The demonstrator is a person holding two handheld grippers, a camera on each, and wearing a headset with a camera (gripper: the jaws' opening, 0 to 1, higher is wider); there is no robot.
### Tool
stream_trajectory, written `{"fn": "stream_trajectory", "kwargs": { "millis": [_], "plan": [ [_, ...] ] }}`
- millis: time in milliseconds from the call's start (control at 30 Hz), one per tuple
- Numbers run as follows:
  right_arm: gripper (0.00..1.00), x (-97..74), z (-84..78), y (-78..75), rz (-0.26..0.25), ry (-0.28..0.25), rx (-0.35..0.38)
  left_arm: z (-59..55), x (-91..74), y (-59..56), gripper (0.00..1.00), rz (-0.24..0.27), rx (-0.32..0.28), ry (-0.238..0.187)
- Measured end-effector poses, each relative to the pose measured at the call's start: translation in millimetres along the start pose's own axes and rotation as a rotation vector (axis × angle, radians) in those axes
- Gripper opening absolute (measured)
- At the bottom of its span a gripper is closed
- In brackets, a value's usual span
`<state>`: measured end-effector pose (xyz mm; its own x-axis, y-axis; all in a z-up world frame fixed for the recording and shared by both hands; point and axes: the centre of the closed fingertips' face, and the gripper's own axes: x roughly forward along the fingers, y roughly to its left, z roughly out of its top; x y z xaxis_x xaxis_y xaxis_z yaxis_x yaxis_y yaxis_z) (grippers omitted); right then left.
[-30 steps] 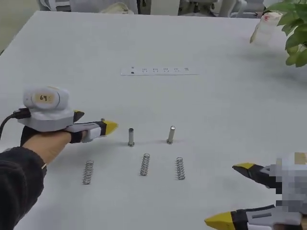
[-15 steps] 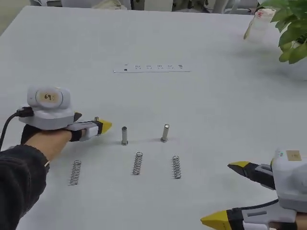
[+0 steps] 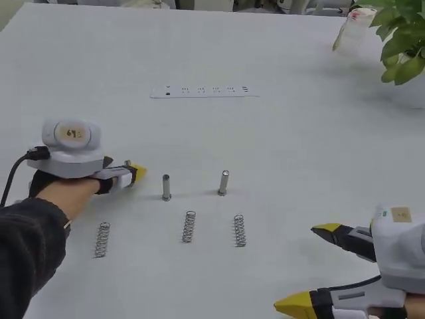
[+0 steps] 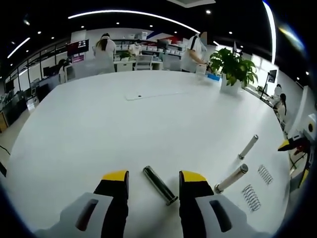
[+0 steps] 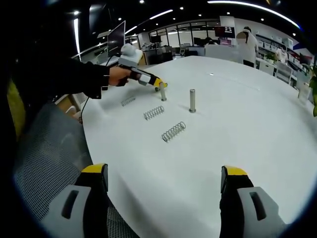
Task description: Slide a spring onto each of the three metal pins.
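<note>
Three metal pins stand upright in a row on the white table. The middle pin (image 3: 166,187) and the right pin (image 3: 224,183) stand free. My left gripper (image 3: 136,173) is open around the left pin (image 4: 159,185), which sits in the gap between the jaws, touching neither one. Three springs lie flat in front of the pins: left spring (image 3: 101,239), middle spring (image 3: 188,226), right spring (image 3: 239,230). My right gripper (image 3: 307,268) hangs wide open and empty near the table's front right, clear of the springs (image 5: 173,131).
A white power strip (image 3: 204,91) lies further back on the table. A potted plant (image 3: 402,40) and a clear cup (image 3: 352,26) stand at the far right corner. The table's front edge (image 5: 99,148) runs close below the right gripper.
The head view has shifted, so everything sits a little further left in the picture. Relative to the pins and springs, both grippers have stayed almost where they were.
</note>
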<state>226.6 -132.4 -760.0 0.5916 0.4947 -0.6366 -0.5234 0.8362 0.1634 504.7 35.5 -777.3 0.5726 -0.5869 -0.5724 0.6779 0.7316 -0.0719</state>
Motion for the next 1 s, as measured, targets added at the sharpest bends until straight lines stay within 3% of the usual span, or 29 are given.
{"fn": "stream_trajectory", "kwargs": {
  "millis": [500, 833, 1000],
  "plan": [
    [0.93, -1.4, -0.1, -2.3, 0.002, 0.008, -0.001, -1.2, 3.9, 10.3, 0.1, 0.048, 0.027, 0.029],
    [0.92, -1.1, 0.3, -0.6, 0.007, 0.01, -0.002, -5.6, 0.0, 16.0, 0.0, 0.061, 0.049, 0.049],
    [0.92, -0.9, -0.3, 0.3, 0.011, 0.011, -0.001, -5.5, 0.7, 19.6, 0.03, 0.065, 0.064, 0.051]
  ]
}}
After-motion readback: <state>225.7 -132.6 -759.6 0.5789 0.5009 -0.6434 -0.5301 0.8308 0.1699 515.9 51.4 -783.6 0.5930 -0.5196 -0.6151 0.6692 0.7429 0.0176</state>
